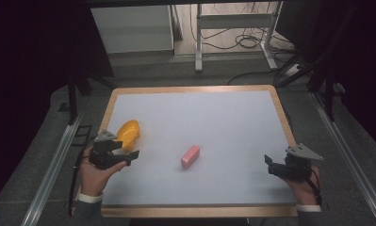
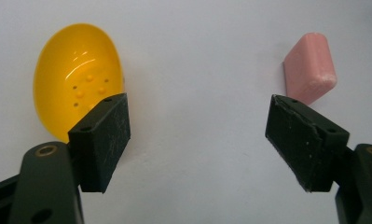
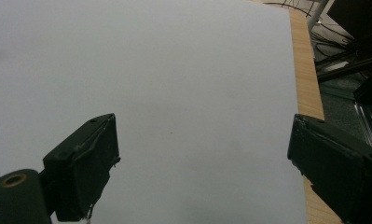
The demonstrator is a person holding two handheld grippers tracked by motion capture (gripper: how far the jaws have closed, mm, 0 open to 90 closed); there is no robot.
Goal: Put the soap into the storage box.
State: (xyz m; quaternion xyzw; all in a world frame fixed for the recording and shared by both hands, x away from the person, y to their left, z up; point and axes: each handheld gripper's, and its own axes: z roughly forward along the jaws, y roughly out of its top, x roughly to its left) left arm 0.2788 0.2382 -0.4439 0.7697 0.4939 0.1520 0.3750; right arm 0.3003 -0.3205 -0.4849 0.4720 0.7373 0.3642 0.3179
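A lab or test room: a wood-edged white work table (image 1: 282, 117) stands on grey carpet, with aluminium rails (image 1: 49, 172), loose cables (image 1: 244, 42) and a white desk frame (image 1: 232, 21) behind.

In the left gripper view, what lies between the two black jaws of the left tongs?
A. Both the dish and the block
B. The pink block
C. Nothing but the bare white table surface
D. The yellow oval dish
C: the left tongs stand wide open over bare white table, with the yellow dish beyond the left jaw and the pink block beyond the right jaw, neither between them.
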